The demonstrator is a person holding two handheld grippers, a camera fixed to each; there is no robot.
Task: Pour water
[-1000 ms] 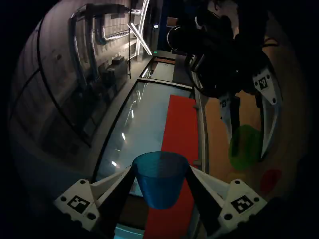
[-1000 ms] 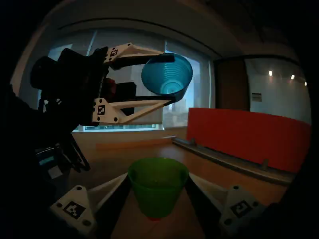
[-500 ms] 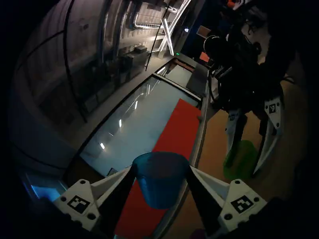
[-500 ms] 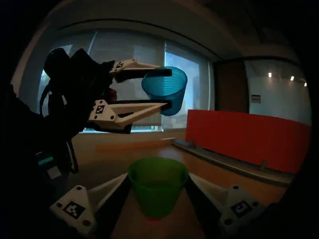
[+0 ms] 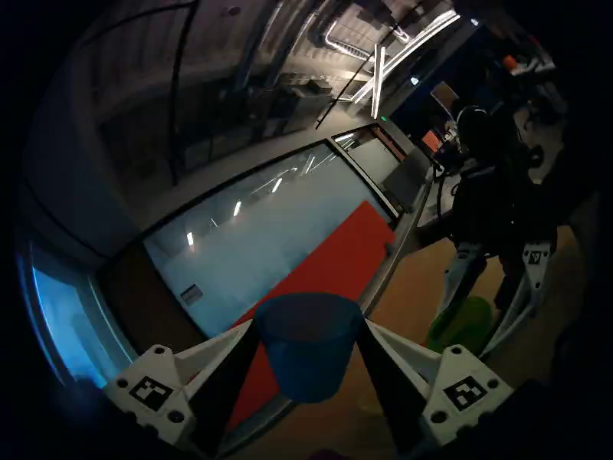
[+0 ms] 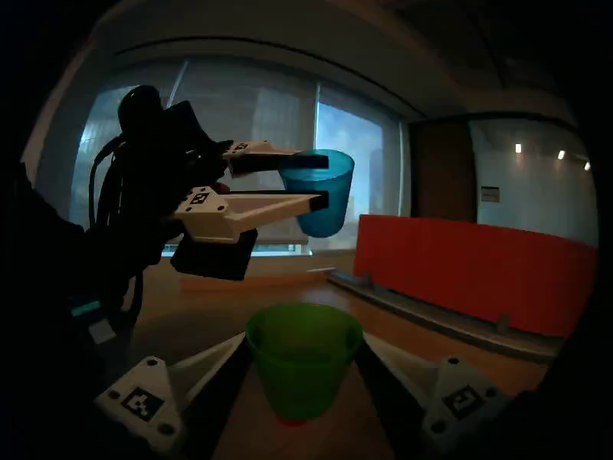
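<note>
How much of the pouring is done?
Looks mostly done: the blue cup, tipped a second ago, is nearly upright in the left gripper, higher than the green cup held by the right gripper. Probably left: setting the blue one down. Water itself isn't visible.

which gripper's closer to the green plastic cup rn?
Right. The right gripper has its jaws clamped on the translucent green plastic cup. The left gripper holds a translucent blue plastic cup higher up and farther off, clear of the green one.
</note>
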